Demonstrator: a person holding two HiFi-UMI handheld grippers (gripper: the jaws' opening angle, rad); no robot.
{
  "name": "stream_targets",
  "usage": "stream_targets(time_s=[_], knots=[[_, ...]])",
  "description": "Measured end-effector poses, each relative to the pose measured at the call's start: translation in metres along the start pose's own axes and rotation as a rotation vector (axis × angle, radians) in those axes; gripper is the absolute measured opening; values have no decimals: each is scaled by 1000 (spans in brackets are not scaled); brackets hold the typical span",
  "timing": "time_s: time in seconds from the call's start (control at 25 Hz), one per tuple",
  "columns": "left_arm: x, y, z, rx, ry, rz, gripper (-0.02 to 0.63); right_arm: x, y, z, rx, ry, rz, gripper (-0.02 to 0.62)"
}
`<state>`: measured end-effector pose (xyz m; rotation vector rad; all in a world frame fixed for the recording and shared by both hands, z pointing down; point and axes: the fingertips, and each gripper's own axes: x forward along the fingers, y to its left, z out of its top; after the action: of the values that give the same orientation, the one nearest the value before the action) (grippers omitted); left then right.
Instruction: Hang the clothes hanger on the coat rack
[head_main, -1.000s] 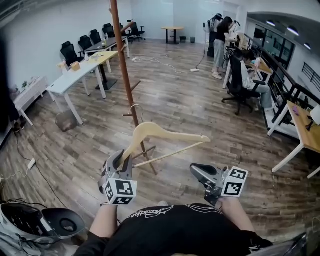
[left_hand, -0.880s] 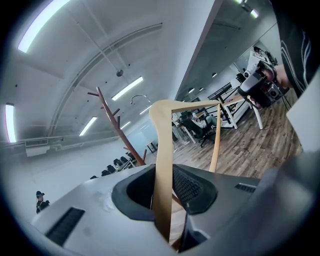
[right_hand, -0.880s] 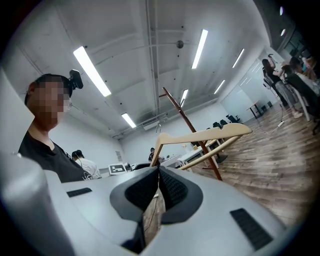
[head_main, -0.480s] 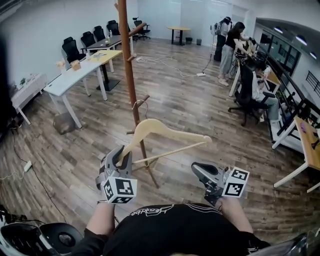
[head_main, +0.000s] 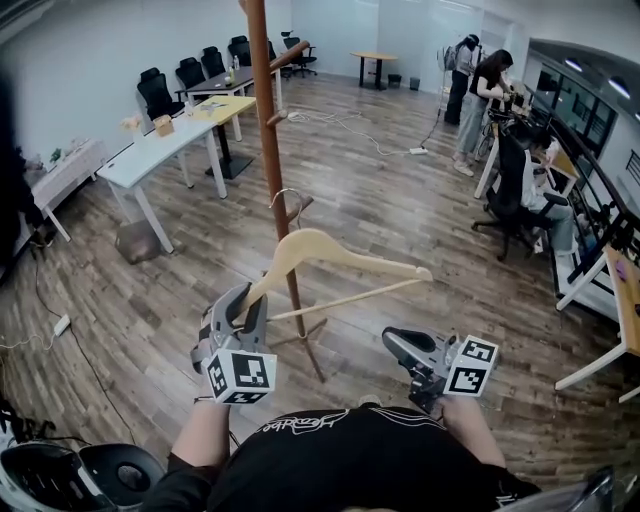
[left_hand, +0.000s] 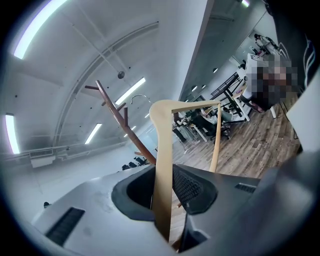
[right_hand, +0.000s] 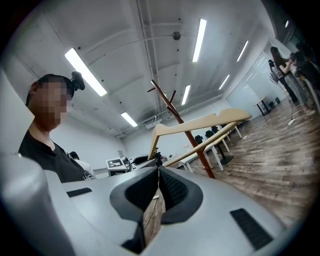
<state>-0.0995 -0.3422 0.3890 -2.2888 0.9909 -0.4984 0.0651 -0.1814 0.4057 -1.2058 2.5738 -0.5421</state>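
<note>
We find the coat rack (head_main: 273, 130) standing on the wood floor (head_main: 400, 220), the wooden hanger (head_main: 312, 240) raised with its hook just beside the pole, our left gripper (head_main: 240, 308) clamping one hanger arm, and our right gripper (head_main: 397, 340) pressed together, empty.

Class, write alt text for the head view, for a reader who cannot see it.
Seen from above, the left gripper clamps one end of a wooden clothes hanger held out toward a tall brown coat rack on a wood floor. The right gripper, shut and empty, is alongside; desks, chairs and people fill the office behind.
</note>
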Motion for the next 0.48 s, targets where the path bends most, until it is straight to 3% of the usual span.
stream_targets(time_s=[0.48], knots=[[42, 30, 11, 10, 85, 147, 91, 43, -80, 25, 47, 95, 152, 40]])
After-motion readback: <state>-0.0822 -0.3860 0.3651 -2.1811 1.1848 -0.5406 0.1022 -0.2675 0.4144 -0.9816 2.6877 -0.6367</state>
